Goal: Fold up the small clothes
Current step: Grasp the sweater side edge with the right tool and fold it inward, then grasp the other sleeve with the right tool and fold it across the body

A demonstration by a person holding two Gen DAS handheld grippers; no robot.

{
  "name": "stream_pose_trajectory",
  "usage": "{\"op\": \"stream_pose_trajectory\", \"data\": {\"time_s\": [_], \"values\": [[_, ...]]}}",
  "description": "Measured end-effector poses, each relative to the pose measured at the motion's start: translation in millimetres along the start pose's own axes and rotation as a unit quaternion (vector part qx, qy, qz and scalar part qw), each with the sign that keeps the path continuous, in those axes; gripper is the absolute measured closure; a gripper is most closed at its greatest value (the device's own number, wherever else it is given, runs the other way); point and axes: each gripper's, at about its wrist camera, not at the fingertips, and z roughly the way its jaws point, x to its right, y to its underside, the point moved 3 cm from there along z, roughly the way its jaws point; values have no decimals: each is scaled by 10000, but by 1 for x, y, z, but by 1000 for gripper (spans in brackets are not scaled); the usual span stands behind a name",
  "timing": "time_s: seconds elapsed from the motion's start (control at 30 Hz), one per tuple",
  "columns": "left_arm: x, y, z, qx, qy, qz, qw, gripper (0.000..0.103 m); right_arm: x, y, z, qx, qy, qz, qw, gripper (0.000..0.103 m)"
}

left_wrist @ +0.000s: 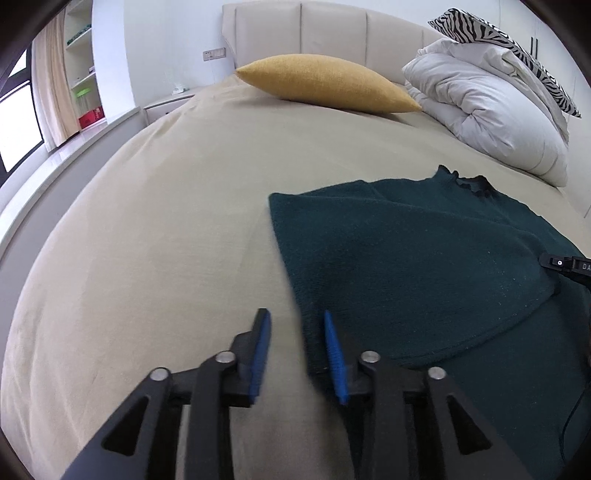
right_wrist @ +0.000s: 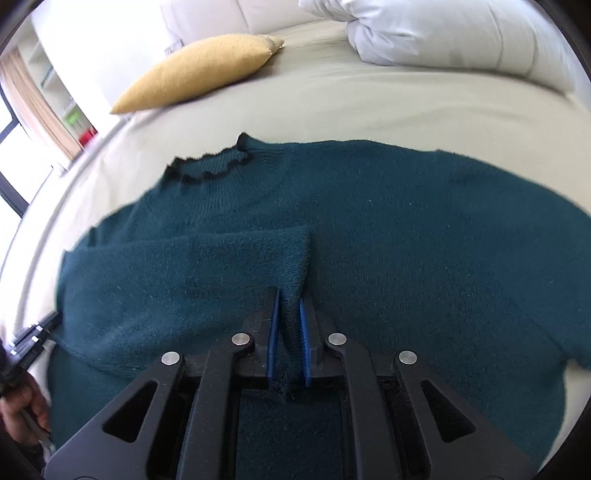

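Observation:
A dark green knit sweater (left_wrist: 406, 258) (right_wrist: 406, 221) lies flat on the beige bed sheet (left_wrist: 166, 203), its frilled collar (right_wrist: 210, 166) toward the headboard. One sleeve (right_wrist: 184, 273) is folded across the body. My right gripper (right_wrist: 289, 295) is low over the sweater, and its blue pads are shut on the sleeve's cuff end, which fills the narrow gap. My left gripper (left_wrist: 295, 314) stands open at the sweater's left edge; the edge runs between its fingers untouched. A person's hand (right_wrist: 22, 406) holds the left gripper at the lower left of the right wrist view.
A yellow cushion (left_wrist: 325, 83) (right_wrist: 199, 70) lies near the padded headboard (left_wrist: 332, 29). A bunched white duvet (left_wrist: 487, 110) with a zebra-print pillow (left_wrist: 498, 40) on it sits at the back right. Bare sheet stretches left of the sweater. Shelves (left_wrist: 81, 74) and a window stand beyond the bed's left side.

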Motion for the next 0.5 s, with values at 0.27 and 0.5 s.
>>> {"op": "stream_pose_trajectory", "data": {"time_s": [0.27,0.5], "values": [[33,-15,-59,657,112,155,9977,38,86,1,-85,1070,297,1206,9865,43],[110,11,-63,265,1356,478,9893,36,281,84,-191,1764,942,3680,9081,43]]}}
